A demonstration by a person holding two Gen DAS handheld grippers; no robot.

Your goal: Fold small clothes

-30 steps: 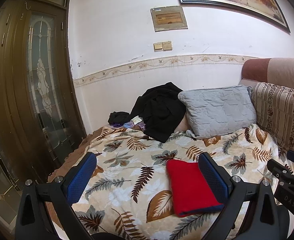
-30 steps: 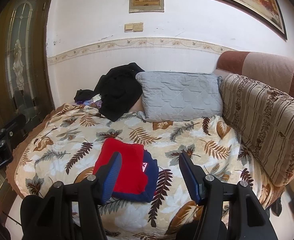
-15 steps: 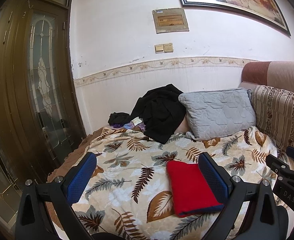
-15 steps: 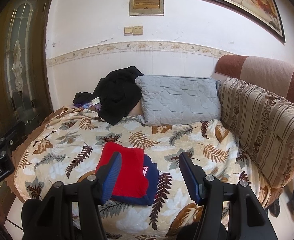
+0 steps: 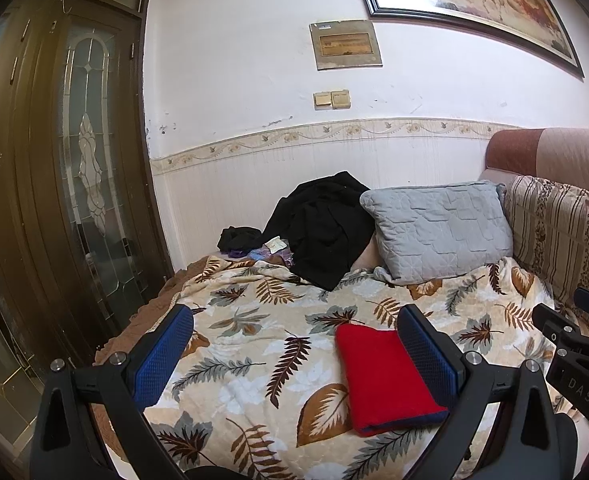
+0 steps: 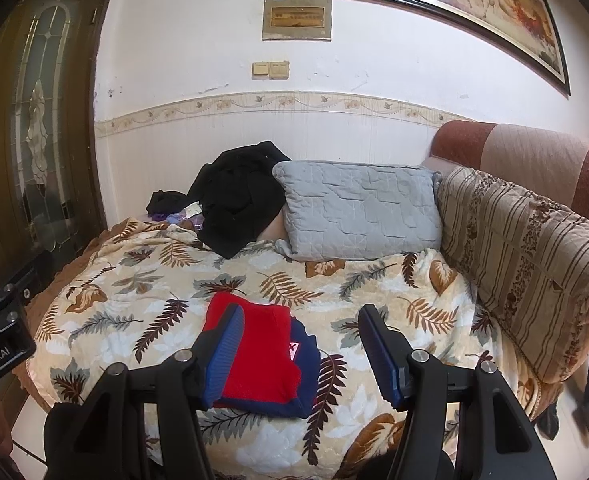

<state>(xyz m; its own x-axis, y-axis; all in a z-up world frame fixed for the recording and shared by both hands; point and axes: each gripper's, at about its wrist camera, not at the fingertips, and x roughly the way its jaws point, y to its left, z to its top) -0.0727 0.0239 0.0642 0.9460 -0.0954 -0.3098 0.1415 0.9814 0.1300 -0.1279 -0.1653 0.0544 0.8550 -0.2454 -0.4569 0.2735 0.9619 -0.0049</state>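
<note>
While nothing is seen to have shifted over the last second, both grippers' fingers (image 5: 162, 354) (image 6: 380, 354) are held spread and empty above the folded garment (image 6: 262, 356) on the bed (image 6: 374, 280), so folding is judged finished.

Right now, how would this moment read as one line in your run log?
stage: garment folded | red and navy garment: flat on leaf blanket | left gripper: open, empty | right gripper: open, empty

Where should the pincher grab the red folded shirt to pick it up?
Probably the near edge of the red folded garment, where the red and navy layers stack thick and overhang the leaf blanket. The open right gripper could come in low from the front, one pad under and one on top.
</note>
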